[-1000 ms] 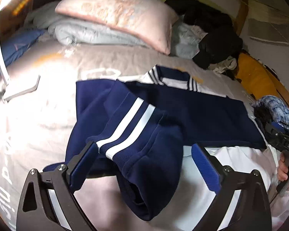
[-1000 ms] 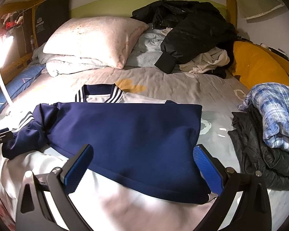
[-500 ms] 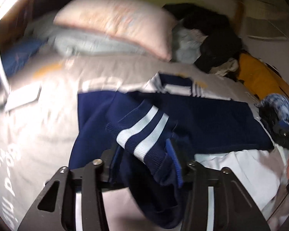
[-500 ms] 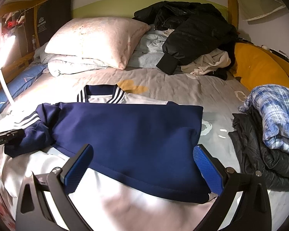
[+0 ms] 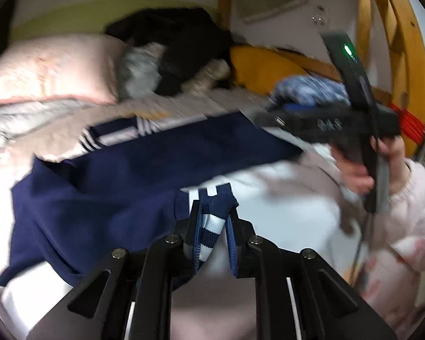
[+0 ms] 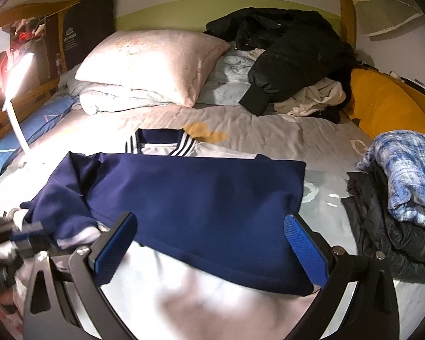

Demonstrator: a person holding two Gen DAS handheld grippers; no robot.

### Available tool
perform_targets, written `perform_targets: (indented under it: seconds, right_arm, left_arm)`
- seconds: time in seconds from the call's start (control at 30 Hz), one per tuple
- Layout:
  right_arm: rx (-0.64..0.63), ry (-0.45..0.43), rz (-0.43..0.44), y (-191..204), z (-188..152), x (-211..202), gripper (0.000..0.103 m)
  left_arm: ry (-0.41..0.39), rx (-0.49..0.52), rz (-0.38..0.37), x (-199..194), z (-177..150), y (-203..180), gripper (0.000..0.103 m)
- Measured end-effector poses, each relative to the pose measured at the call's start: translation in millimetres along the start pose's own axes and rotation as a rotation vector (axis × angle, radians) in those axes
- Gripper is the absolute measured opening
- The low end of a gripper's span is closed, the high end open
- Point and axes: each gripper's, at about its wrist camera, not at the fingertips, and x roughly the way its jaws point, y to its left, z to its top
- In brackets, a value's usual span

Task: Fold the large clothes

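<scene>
1. Your sweater (image 6: 201, 195) lies flat on the bed (image 6: 269, 130), long axis running across it from side to side. The striped collar (image 6: 160, 143) points toward the pillow (image 6: 153, 62), and the hem faces you.
2. The sleeve (image 6: 62, 192) on the lamp side is folded in over white fabric. Its striped cuff (image 5: 212, 221) points across toward the sweater's other side.
3. Your left gripper (image 5: 214, 226) is closing its jaws on that cuff; the cloth sits bunched between the narrow blue pads.
4. Your right gripper (image 6: 209, 250) hangs over the hem with its fingers spread wide and nothing between them.
5. Past the sweater's right edge is a plaid shirt (image 6: 405, 170) on a dark jacket (image 6: 388, 232). A black coat (image 6: 291, 51) is heaped beside the pillow, and the lamp (image 6: 15, 90) stands at the left.
</scene>
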Motion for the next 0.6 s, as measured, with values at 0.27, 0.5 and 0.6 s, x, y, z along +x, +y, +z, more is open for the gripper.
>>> perform_targets:
  seconds: [0.27,0.5,0.6]
  right_arm:
    - [-0.022,0.073,0.130,25.4,-12.1,12.2,0.103]
    - [-0.084,0.157,0.216,58.3,-35.7,33.0,0.098]
    - [-0.117,0.191,0.228,73.6,-47.0,39.5,0.089]
  left_arm:
    - [-0.120,-0.011,0.093,-25.2,13.7,6.1,0.091]
    - [-0.196,-0.127,0.220,-54.9,21.5,50.1,0.095]
    - [-0.212,-0.200,0.300,-56.1,17.2,70.7,0.102]
